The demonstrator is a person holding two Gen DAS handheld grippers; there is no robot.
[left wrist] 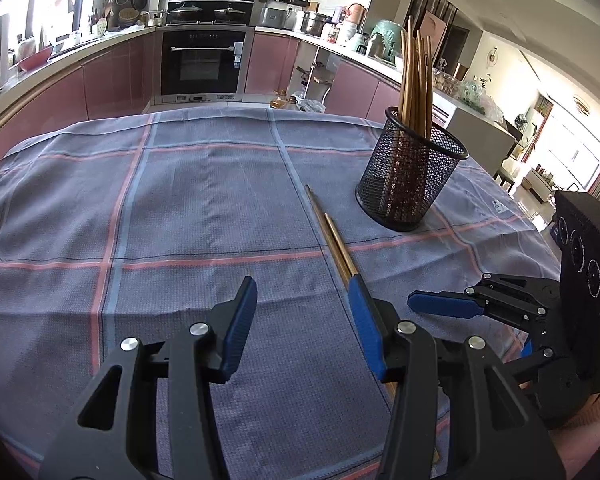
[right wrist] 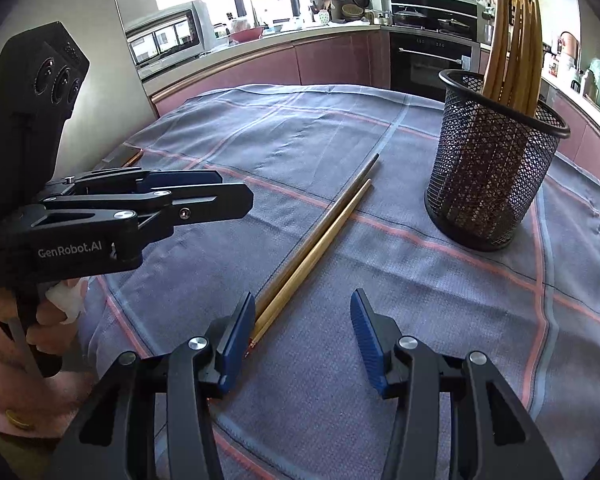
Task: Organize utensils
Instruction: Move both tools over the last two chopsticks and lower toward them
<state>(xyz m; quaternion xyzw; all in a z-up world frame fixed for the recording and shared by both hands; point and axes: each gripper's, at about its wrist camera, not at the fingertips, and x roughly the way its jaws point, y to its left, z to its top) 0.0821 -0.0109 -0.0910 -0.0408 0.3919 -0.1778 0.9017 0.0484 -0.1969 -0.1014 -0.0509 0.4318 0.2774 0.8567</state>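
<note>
Wood: two loose chopsticks (right wrist: pixel 320 240), slim, tan, tapered, side by side on the bench cloth (left wrist: pixel 204 208).
Handling: likely light, stiff, prone to roll; best pinched near the thick ends, both together.
Holder: black mesh cup (right wrist: pixel 496 160), near the sticks' thin tips, already holding several sticks.
Left tongs (left wrist: pixel 302 322): spread, empty, right pad beside the pair.
Right tongs (right wrist: pixel 302 338): spread, empty, left pad beside the butts.

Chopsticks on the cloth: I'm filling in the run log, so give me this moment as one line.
chopsticks: two, flat on cloth | holder: upright, holds more | left gripper: open, empty | right gripper: open, empty
</note>
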